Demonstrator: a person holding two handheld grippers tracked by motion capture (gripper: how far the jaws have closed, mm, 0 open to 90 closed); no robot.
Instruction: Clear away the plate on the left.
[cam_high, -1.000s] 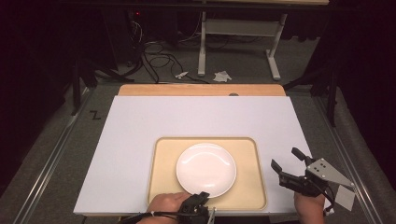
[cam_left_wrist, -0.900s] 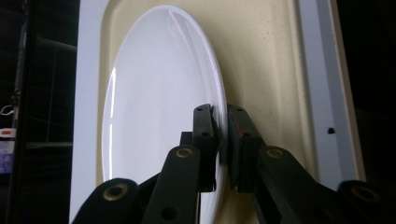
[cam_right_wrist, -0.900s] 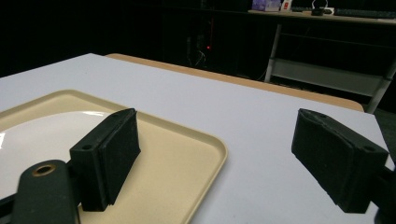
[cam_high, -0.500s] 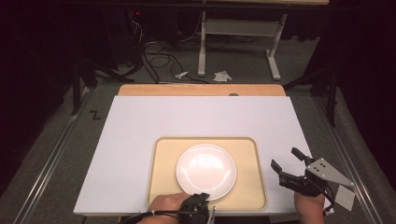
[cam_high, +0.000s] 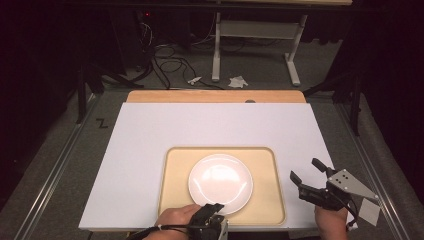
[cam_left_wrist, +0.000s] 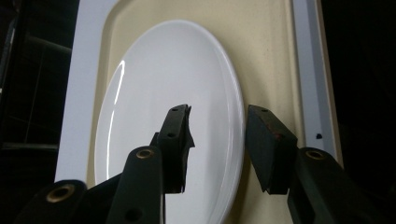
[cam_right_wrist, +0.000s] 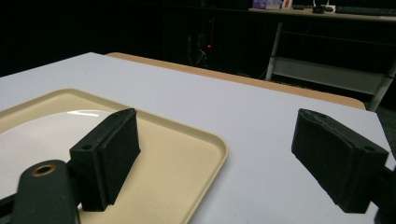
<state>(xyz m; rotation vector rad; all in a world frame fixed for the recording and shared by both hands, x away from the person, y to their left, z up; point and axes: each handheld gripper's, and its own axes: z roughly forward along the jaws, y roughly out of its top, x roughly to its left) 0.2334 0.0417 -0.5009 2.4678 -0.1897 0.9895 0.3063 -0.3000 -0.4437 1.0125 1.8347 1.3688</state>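
Note:
A white plate (cam_high: 220, 182) lies flat on a beige tray (cam_high: 176, 170) near the table's front edge. My left gripper (cam_high: 214, 207) sits at the plate's near rim. In the left gripper view the plate (cam_left_wrist: 177, 70) rests on the tray (cam_left_wrist: 266, 46) and its rim runs between the jaws. My left gripper (cam_left_wrist: 218, 112) has just been opening; one jaw is above the plate, the other outside the rim, and neither pad presses. My right gripper (cam_high: 305, 169) hovers wide open right of the tray, holding nothing; the right gripper view (cam_right_wrist: 217, 121) shows bare table between its jaws.
The tray sits on a white board (cam_high: 200, 125) over a wooden tabletop (cam_high: 215, 96). In the right gripper view the tray's corner (cam_right_wrist: 187, 149) and the plate (cam_right_wrist: 37, 135) lie to the left. Beyond the table are cables, paper scraps and a desk frame (cam_high: 255, 50) on the floor.
The left gripper's jaws have spread a little at the plate's near rim. The plate and the right gripper stay where they were.

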